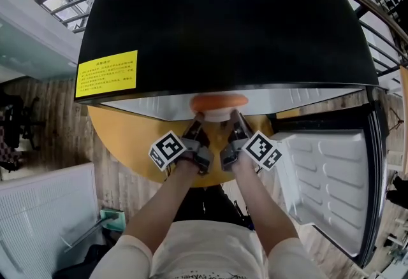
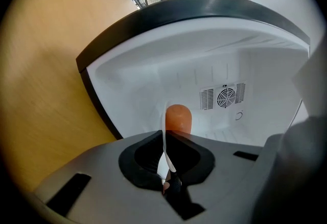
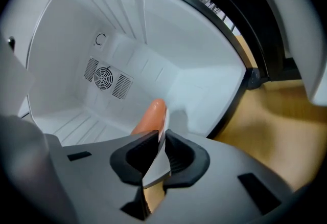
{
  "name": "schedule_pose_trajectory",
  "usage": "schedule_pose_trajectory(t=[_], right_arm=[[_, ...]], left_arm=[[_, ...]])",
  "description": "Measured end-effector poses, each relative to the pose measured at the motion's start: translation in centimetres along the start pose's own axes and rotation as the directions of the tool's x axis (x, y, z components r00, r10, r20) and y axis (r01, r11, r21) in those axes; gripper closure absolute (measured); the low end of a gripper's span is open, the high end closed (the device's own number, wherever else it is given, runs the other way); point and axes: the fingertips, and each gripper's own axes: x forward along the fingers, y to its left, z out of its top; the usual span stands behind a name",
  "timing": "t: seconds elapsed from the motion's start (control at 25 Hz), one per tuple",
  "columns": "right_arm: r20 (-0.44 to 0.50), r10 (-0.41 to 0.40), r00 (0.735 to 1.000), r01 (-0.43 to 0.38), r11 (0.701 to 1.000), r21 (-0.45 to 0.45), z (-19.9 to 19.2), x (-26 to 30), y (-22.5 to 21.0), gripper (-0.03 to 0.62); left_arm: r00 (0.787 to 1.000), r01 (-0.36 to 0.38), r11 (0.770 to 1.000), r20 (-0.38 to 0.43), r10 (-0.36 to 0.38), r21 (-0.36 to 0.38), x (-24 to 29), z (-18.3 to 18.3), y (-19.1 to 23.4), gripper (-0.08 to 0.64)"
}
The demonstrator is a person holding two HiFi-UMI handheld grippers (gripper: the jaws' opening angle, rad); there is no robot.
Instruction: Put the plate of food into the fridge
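Observation:
A white plate (image 1: 218, 114) with an orange sausage (image 1: 219, 102) on it is held at the mouth of the small black fridge (image 1: 223, 16). My left gripper (image 1: 197, 123) is shut on the plate's left rim (image 2: 164, 141). On the right rim (image 3: 159, 154) my right gripper (image 1: 237, 121) is shut. In the left gripper view the sausage (image 2: 178, 118) shows past the jaws against the fridge's white interior (image 2: 225, 74). The right gripper view shows the sausage (image 3: 150, 117) reaching into the white cavity (image 3: 133, 54). The fridge's top hides most of the plate in the head view.
The fridge stands on a round wooden table (image 1: 127, 137). Its door (image 1: 331, 182) hangs open to the right, white shelves facing up. A fan grille (image 3: 106, 77) sits on the cavity's back wall. A white appliance (image 1: 44, 220) stands at lower left on the wooden floor.

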Motion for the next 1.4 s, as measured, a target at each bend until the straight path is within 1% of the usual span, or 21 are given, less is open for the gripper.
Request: schedule_pose_trajectory(t=[0.24,0.48,0.68,0.96,1.24,1.4], right_arm=[[0.018,-0.01,1.0,0.01,1.0,-0.019,0.6,1.4,-0.3,0.537],[0.017,-0.033,0.999,0.033,0.999,-0.036,0.9,2.2,-0.7,0.537],[0.01,-0.057,0.998,0.057,0.996,-0.075,0.8,2.8,-1.0,0.532],[0.008,-0.076,0.997,0.076,0.994,-0.074,0.8,3.3,-1.6,0.532],[0.008,-0.085,0.996,0.085,0.993,-0.076,0.8,3.6,-1.9,0.531],[0.006,-0.092,0.996,0.092,0.992,-0.091,0.7,3.6,-2.1,0.529]], left_arm=[[1.0,0.015,1.0,0.026,-0.015,0.001,1.3,0.7,0.3,0.526],[1.0,-0.003,1.0,0.029,0.003,-0.002,2.1,0.9,0.8,0.526],[0.999,-0.022,1.0,0.026,0.022,0.005,2.7,1.1,1.4,0.525],[0.999,-0.044,0.999,0.032,0.044,0.002,3.2,1.2,2.0,0.525],[0.998,-0.062,0.998,0.029,0.062,0.019,3.5,1.3,2.2,0.525],[0.996,-0.086,0.995,0.008,0.086,0.048,3.6,1.2,2.1,0.525]])
